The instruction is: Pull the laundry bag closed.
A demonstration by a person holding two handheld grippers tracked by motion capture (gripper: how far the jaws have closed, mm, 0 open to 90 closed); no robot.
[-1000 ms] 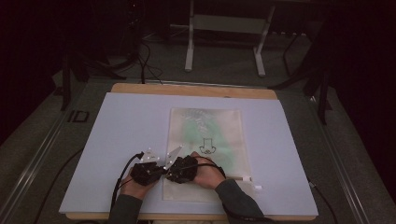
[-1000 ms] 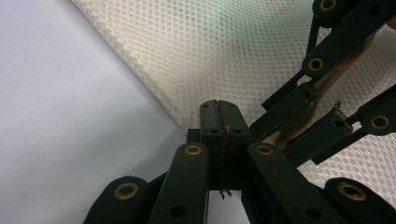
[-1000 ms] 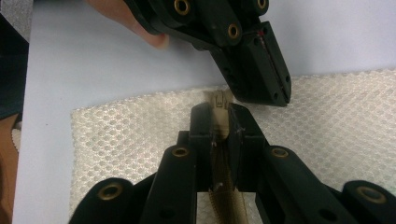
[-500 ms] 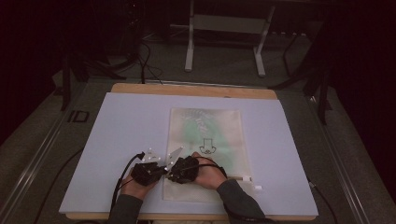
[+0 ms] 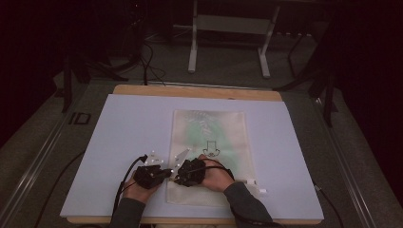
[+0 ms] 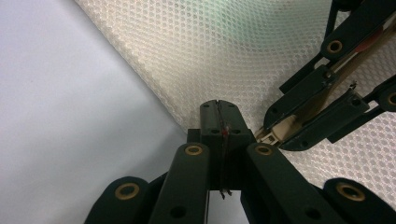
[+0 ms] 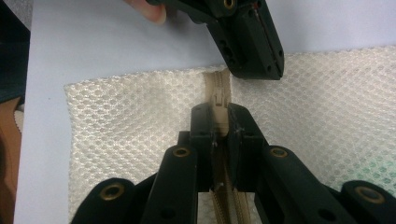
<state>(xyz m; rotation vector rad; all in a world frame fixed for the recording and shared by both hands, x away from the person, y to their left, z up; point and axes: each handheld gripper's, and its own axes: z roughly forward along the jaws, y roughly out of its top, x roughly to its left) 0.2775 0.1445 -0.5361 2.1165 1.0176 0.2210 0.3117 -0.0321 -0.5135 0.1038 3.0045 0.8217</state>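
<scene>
Worktop: a pale sheet [image 5: 133, 142] covers the worktop, with a strip of wooden edge [image 5: 190, 91] showing along the far side.
Mesh bag: a cream mesh bag [image 5: 223, 128] lies flat on the sheet, right of centre, long side running away from the person, with a green tint and a small dark print showing through it.
Bag, close up: in the left gripper view the honeycomb mesh [image 6: 196, 51] spreads across the top and right, its edge cutting diagonally over the sheet.
Zipper: a beige zipper [image 7: 218, 93] runs along the bag near its corner, seen in the right gripper view.
Left gripper: down at the bag's near left corner, the left gripper [image 6: 219, 122] has its jaws pressed tight together at the mesh edge; whether fabric is pinched between them, I cannot tell.
Right gripper: just beside it, the right gripper [image 7: 218, 122] has its jaws closed in on the zipper strip, the beige slider sitting right between the tips.
Pairing: from above, both grippers [image 5: 171, 173] sit nearly tip to tip at the near end of the bag, the left hand [image 5: 140, 190] and right hand [image 5: 218, 178] behind them.
Small parts: a few white bits [image 5: 254, 183] lie on the sheet by the right forearm, too small to identify.
Beyond: a metal stand [image 5: 228, 38] on the dark floor past the worktop.
</scene>
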